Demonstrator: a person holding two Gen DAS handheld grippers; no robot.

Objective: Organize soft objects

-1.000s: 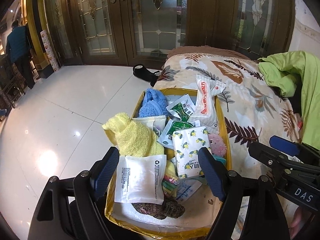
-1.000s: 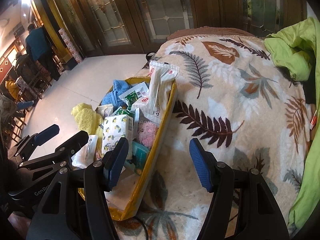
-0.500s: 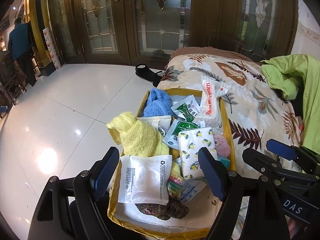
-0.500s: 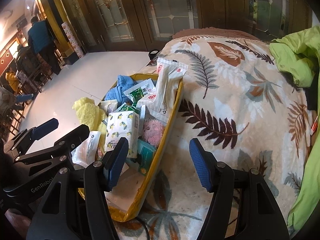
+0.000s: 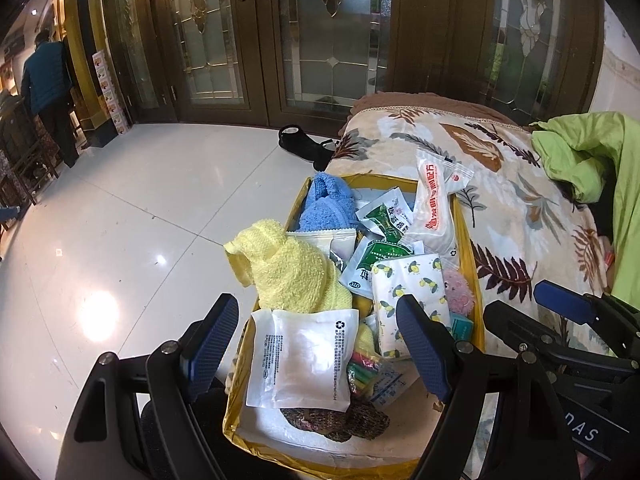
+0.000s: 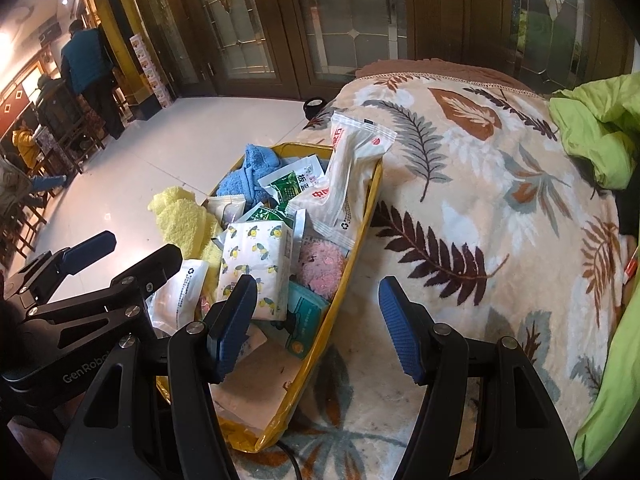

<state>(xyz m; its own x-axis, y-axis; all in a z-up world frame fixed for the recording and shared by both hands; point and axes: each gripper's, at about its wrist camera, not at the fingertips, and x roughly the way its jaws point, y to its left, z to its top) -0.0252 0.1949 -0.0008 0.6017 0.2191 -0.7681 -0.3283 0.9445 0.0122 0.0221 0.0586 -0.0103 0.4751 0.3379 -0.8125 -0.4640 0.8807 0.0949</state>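
Yellow tray (image 5: 466, 240) lies heaped with towels and packets, your left tongs (image 5: 316, 344) and right tongs (image 6: 318, 322) both gaping empty above it, sorting stage unclear.

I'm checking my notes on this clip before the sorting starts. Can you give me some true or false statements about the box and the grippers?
1. Both the left gripper and right gripper are open and empty. True.
2. The yellow towel lies folded on the leaf blanket. False: it hangs over the box's left edge.
3. A blue towel sits at the box's far end. True.
4. The lemon-print pack is held by the right gripper. False: it lies in the box.
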